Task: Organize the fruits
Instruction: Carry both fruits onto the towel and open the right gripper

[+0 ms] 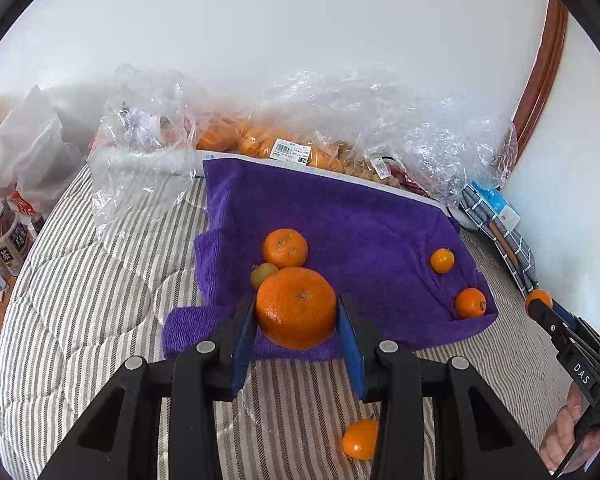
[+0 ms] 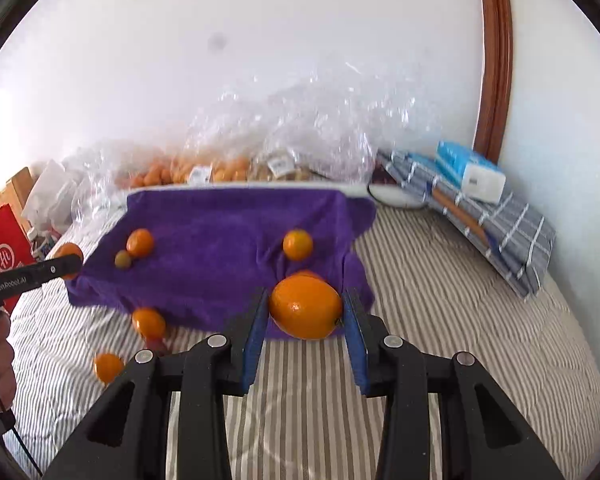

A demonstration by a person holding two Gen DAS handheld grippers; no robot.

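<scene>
My left gripper (image 1: 297, 312) is shut on a large mandarin (image 1: 296, 307), held over the near edge of a purple towel (image 1: 340, 216). On the towel lie another mandarin (image 1: 285, 248), a small green-yellow fruit (image 1: 263, 274) and two small oranges (image 1: 442, 261) (image 1: 470, 303). One orange (image 1: 360, 438) lies on the striped bed below. My right gripper (image 2: 305, 310) is shut on a smooth orange (image 2: 305, 307) near the towel's right front corner (image 2: 220, 248). Loose oranges (image 2: 149, 322) (image 2: 108, 367) lie on the bed at left.
Clear plastic bags (image 1: 340, 120) of fruit pile against the wall behind the towel. A folded checked cloth (image 2: 496, 224) with a tissue pack (image 2: 470, 170) sits at right. Bottles (image 1: 6, 236) and a red bag (image 2: 4, 256) stand at left. The bed has a striped cover (image 2: 460, 320).
</scene>
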